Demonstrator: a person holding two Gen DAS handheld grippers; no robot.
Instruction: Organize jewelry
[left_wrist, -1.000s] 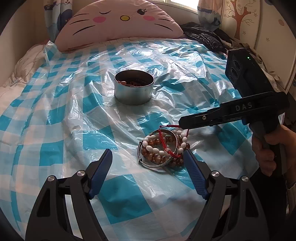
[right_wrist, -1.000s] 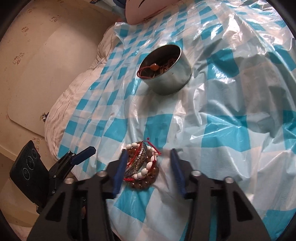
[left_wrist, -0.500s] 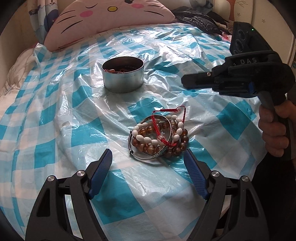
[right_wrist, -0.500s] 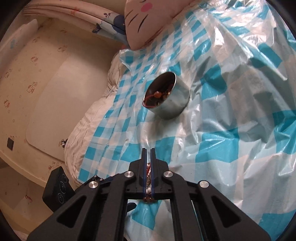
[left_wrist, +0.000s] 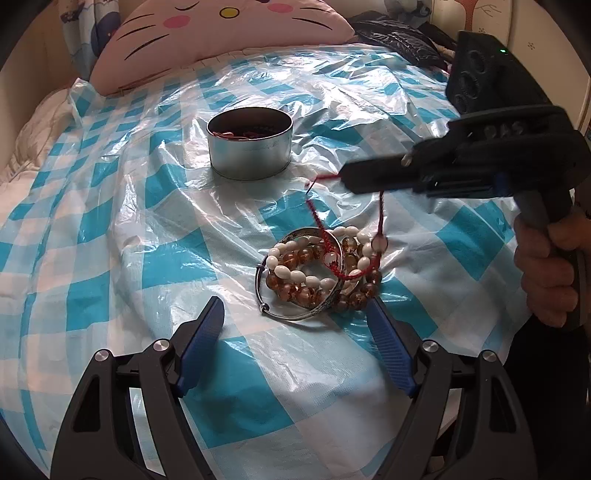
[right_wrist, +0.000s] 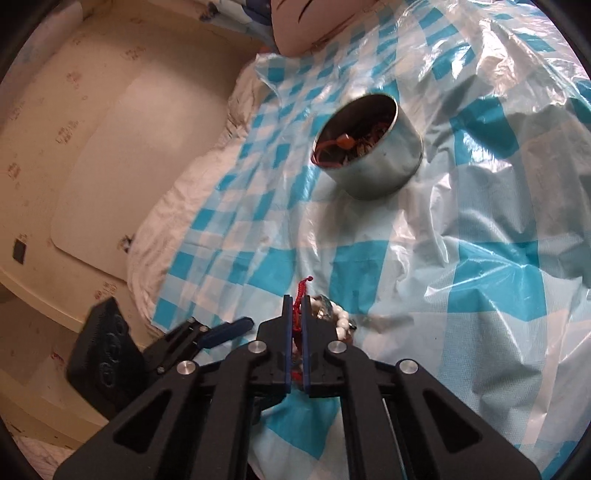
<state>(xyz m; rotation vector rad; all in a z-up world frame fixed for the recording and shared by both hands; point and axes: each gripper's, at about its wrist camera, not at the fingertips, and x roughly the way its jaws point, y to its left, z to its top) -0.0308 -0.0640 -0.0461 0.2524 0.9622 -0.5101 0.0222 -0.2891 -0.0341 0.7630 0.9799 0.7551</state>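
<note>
A pile of bracelets (left_wrist: 321, 269) lies on the blue-checked plastic sheet: white beads, amber beads and a silver bangle (left_wrist: 295, 314). My right gripper (left_wrist: 345, 177) is shut on a red cord bracelet (left_wrist: 380, 210) and lifts its loop above the pile; the cord's lower end still hangs among the beads. In the right wrist view the red cord (right_wrist: 300, 295) sticks out between the closed fingers, my right gripper (right_wrist: 295, 301) just over the pile. My left gripper (left_wrist: 295, 325) is open and empty, just in front of the pile. A round metal tin (left_wrist: 250, 147) with jewelry inside stands behind; it also shows in the right wrist view (right_wrist: 369, 147).
A pink cat-face pillow (left_wrist: 221, 29) lies at the head of the bed. Dark clothing (left_wrist: 399, 37) lies at the back right. The bed's left edge drops to a cream floor (right_wrist: 92, 166). My left gripper (right_wrist: 221, 328) shows in the right wrist view.
My right gripper closed on the red cord bracelet and rose, pulling the cord up out of the pile. My left gripper stayed open near the pile.
</note>
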